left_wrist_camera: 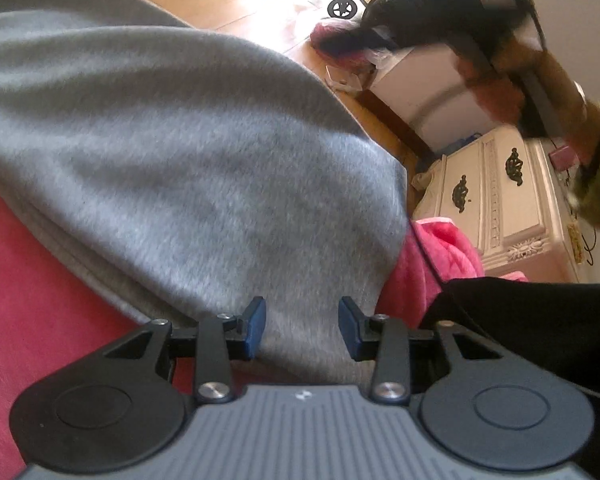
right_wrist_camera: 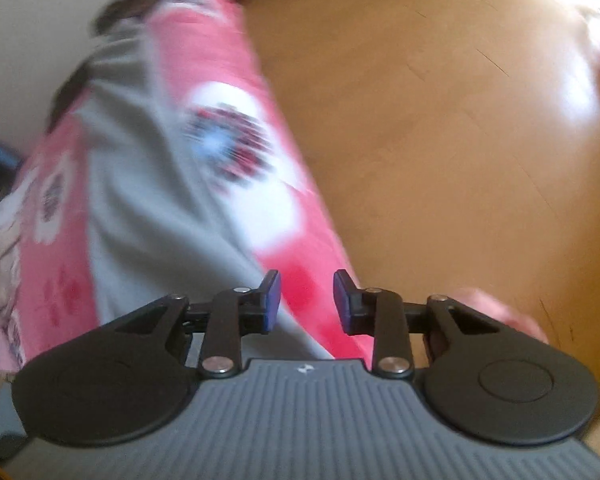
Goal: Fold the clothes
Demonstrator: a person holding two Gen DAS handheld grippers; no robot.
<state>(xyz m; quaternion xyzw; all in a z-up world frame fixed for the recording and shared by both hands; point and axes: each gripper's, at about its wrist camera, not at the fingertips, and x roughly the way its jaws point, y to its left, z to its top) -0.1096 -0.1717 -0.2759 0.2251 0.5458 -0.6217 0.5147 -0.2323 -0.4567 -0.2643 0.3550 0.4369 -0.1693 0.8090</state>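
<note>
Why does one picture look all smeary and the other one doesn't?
Right wrist view: the pink flowered bedcover and wooden floor are smeared by motion blur, with window glare at top right. Left wrist view: the grey garment is sharp, only the hand at the right edge is blurred; the fisheye bends the white dresser.

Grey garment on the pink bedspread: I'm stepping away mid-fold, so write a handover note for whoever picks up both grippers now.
Left gripper: jaws apart over the near end of the grey garment, pads not pinching it.
Right gripper: jaws apart, nothing between them, above the edge of the pink bedspread; view blurred.
Things: garment lies spread on the bedspread; a black cloth lies beside it.
Done: cannot tell how many folds are made.
Left: grasp and fold the garment.
</note>
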